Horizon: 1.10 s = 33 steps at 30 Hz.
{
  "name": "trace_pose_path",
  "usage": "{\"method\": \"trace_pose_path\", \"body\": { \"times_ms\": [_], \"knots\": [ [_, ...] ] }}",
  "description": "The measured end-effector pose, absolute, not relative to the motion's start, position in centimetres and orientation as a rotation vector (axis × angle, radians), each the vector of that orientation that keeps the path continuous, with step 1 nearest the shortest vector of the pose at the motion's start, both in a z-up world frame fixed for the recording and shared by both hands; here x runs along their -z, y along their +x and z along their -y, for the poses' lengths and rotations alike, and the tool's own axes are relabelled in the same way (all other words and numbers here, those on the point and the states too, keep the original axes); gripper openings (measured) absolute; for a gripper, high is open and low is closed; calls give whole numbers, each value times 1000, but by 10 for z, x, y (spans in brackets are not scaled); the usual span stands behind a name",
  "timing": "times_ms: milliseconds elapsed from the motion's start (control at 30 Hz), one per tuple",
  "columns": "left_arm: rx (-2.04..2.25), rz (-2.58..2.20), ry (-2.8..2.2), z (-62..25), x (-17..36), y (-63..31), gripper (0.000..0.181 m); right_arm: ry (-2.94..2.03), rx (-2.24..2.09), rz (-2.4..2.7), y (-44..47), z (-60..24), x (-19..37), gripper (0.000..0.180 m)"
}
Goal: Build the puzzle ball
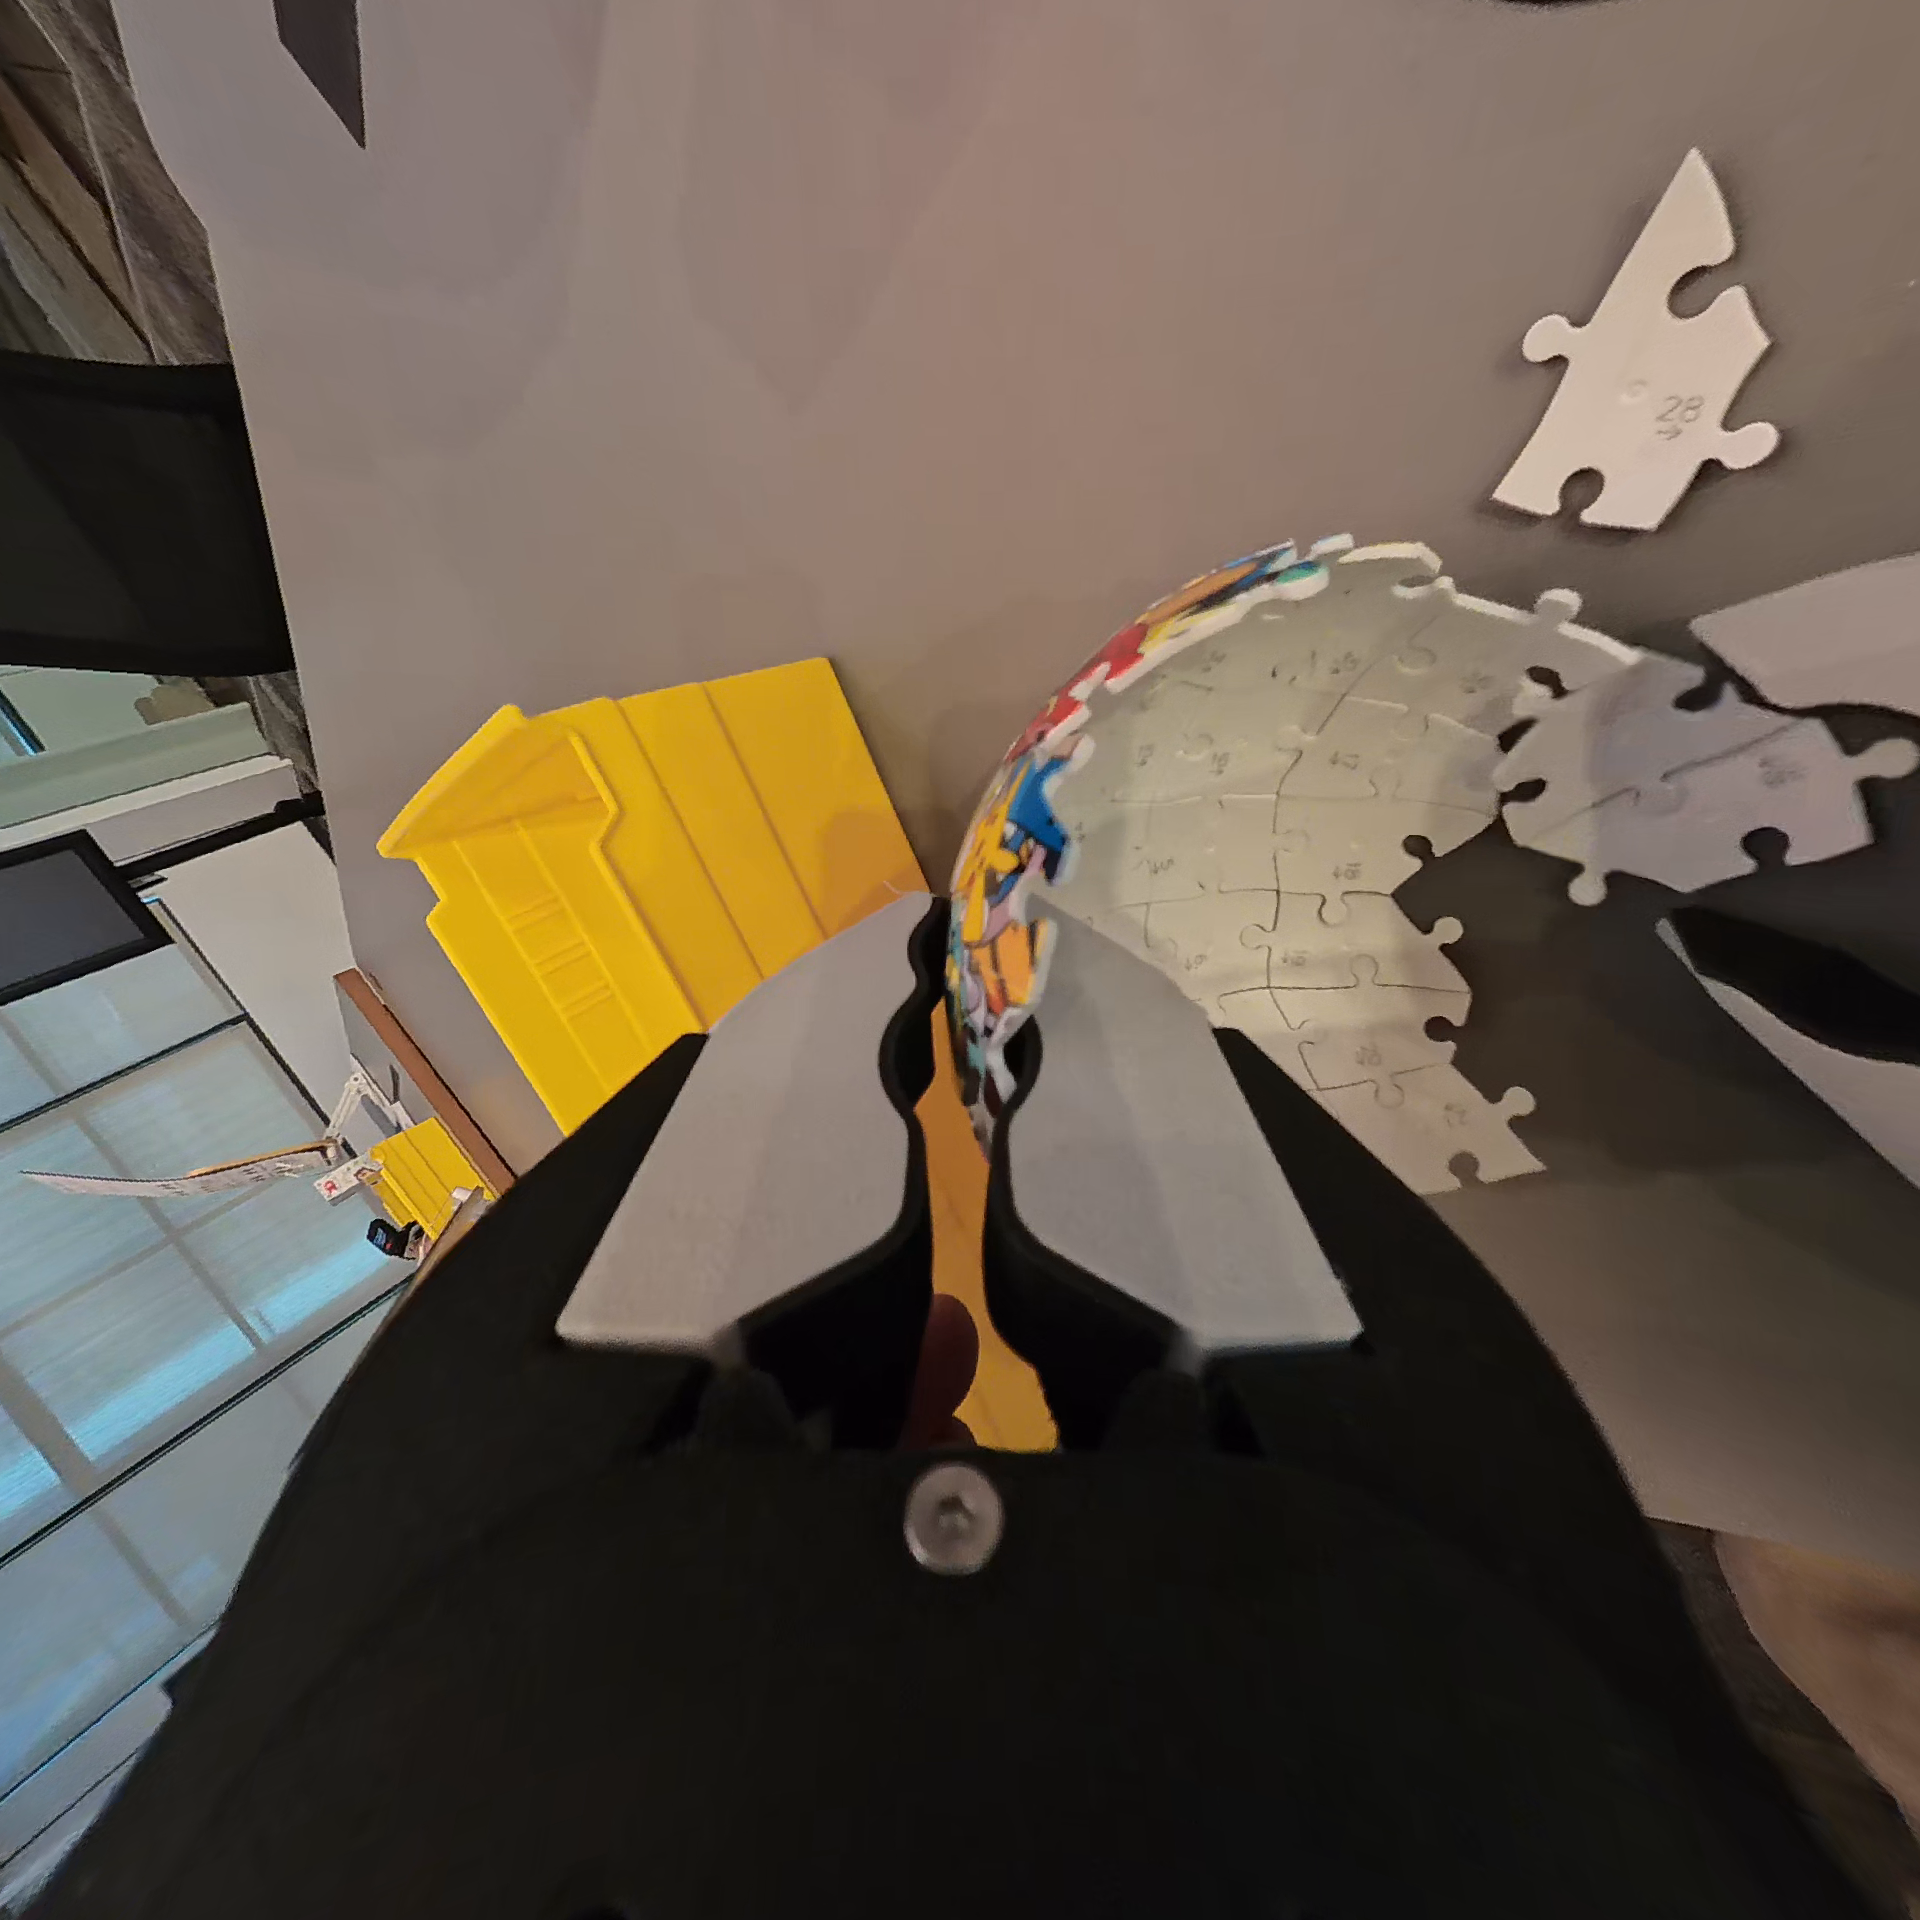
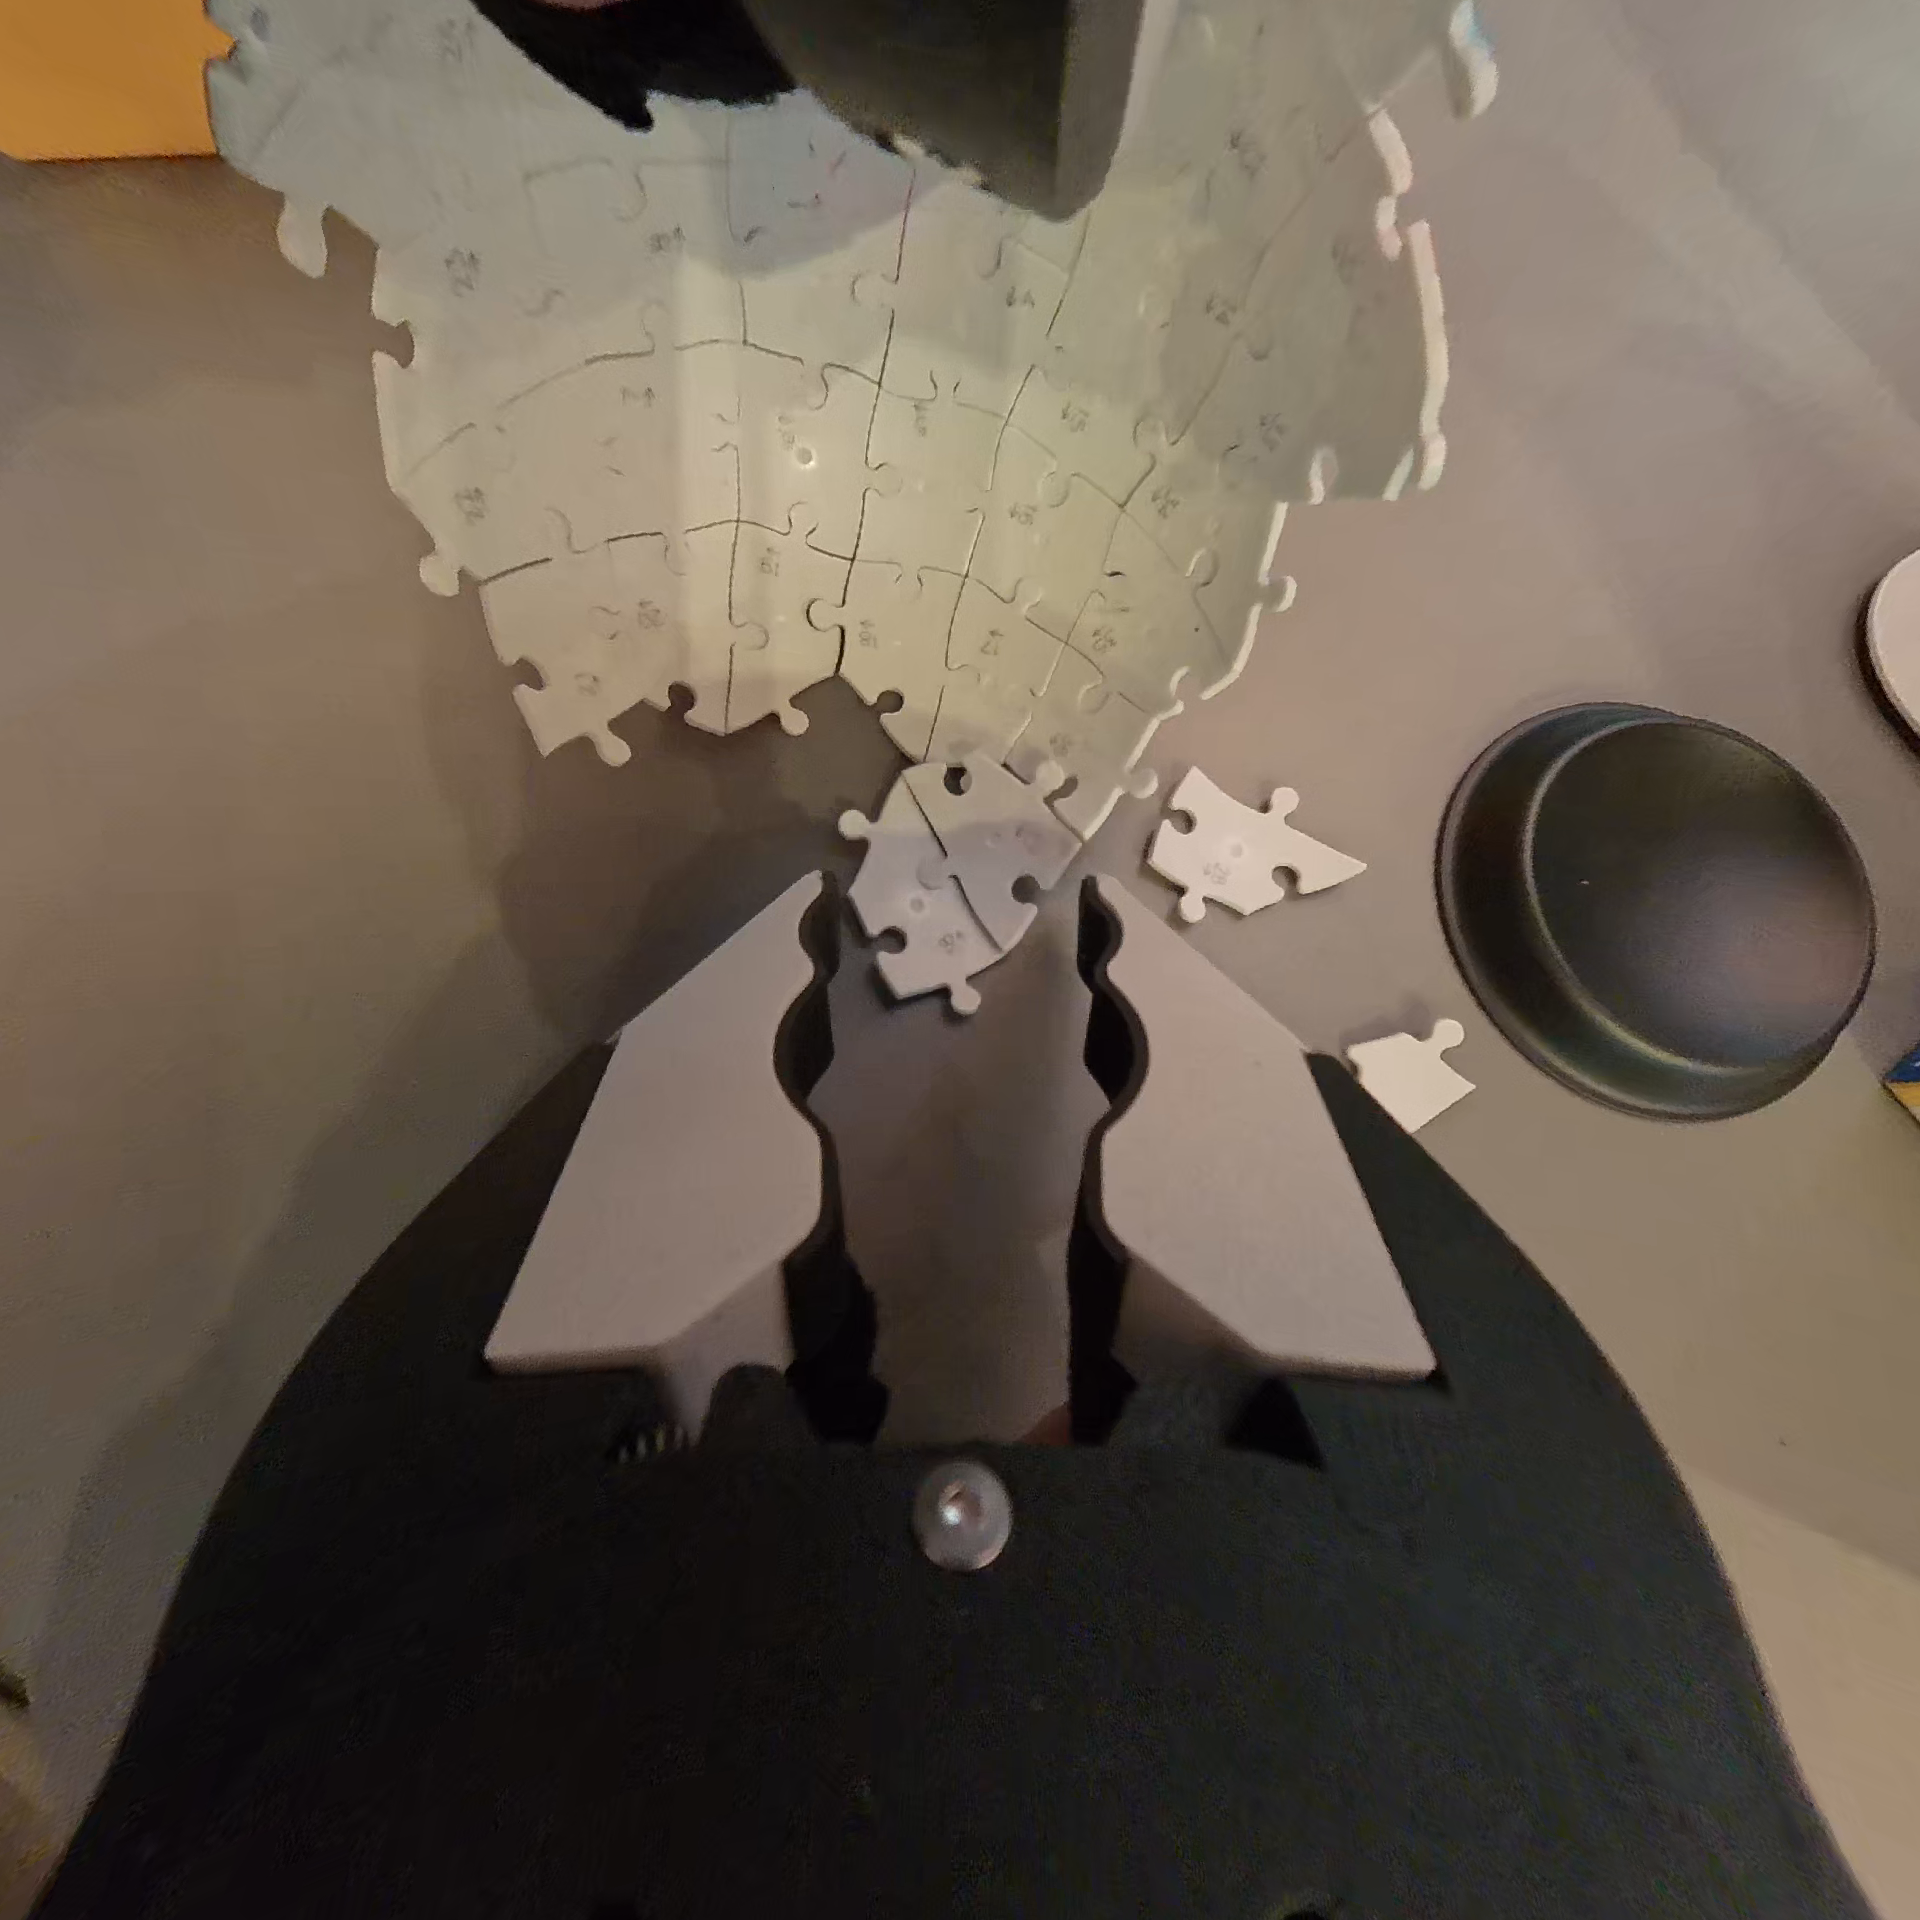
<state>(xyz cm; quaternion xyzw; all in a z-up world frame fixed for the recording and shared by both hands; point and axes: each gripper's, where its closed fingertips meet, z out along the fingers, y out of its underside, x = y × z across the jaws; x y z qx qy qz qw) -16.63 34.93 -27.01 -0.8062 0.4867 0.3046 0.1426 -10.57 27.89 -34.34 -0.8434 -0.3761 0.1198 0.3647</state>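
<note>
Two grippers work the half-built white curved puzzle-ball shell (image 2: 831, 468) on the grey desk (image 2: 260, 831): the left gripper (image 1: 961, 997) has its jaws clamped on the shell's near rim. The right gripper (image 2: 951, 904), jaws apart, nears a small white joined cluster of pieces (image 2: 951, 894); I'd align tabs before pressing.

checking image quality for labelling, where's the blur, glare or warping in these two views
Left wrist view: the small joined cluster of white puzzle pieces at right is motion-blurred; the yellow plastic bin looks bent by the wide lens. Right wrist view: a bright warm patch inside the half-built white puzzle ball shell.

Yellow bin (image 1: 665, 831) crowds shell (image 1: 1278, 862); dark bowl (image 2: 1662, 925) blocks right.
</note>
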Motion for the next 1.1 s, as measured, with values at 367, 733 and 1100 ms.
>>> {"method": "trace_pose_path", "body": {
  "times_ms": [367,733,1100],
  "knots": [
    [-884,-1419,-2310,-349,270,-163,5,-1977,-416,1154,-131,-271,328,39],
    [-890,-1423,-2307,-350,270,-163,4,-2026,-375,1152,-123,-279,345,39],
    [-875,-1427,-2307,-349,269,-162,4,-1987,-308,1174,-121,-280,346,39]
  ]
}}
